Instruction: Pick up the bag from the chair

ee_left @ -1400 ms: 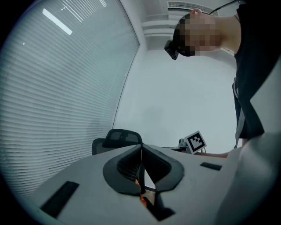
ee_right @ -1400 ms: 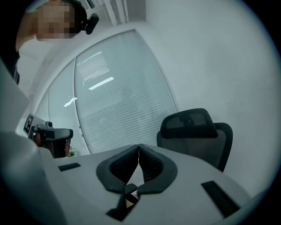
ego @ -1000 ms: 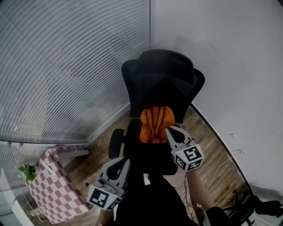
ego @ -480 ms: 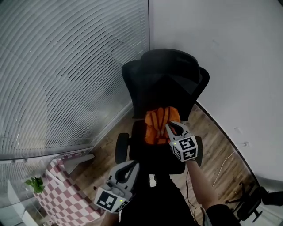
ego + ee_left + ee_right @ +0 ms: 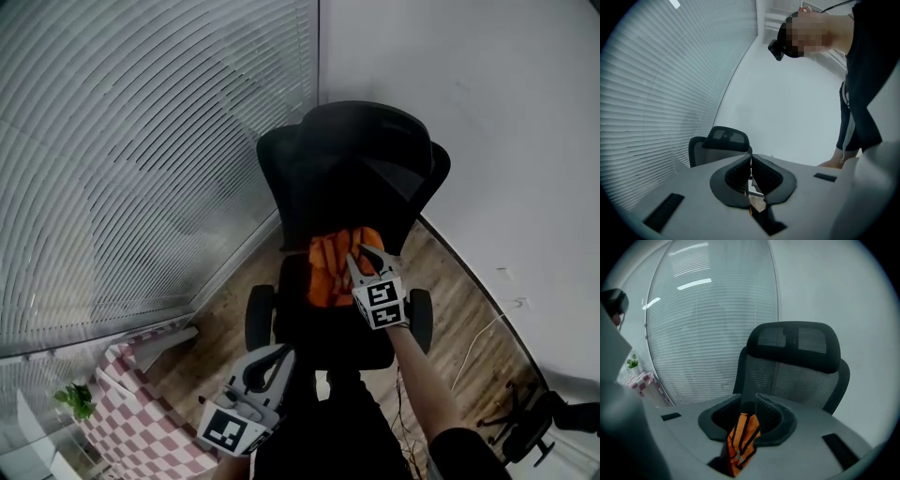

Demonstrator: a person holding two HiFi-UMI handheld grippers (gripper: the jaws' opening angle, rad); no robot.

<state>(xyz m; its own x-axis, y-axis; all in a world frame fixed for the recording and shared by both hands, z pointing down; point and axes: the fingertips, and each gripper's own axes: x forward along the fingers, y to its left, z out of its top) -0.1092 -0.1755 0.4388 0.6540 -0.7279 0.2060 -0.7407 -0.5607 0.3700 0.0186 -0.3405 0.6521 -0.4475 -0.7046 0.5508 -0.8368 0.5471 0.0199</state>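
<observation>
Probably an office: a black mesh office chair (image 5: 356, 169) with a headrest stands by slatted blinds (image 5: 141, 141), a plain white wall (image 5: 487, 112) and wood-look floor (image 5: 459, 309).

bag (image 5: 328, 267): partly behind right claw (image 5: 361, 255) | chair (image 5: 356, 169) base: hidden | checkered object (image 5: 141, 431): cut by bottom edge

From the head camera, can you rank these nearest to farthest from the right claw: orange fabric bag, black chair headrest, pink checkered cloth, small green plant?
1. orange fabric bag: on the seat, between the jaws of the right claw.
2. black chair headrest: straight ahead, higher up.
3. pink checkered cloth: far lower left.
4. small green plant: beside that cloth; nearly tied.
</observation>
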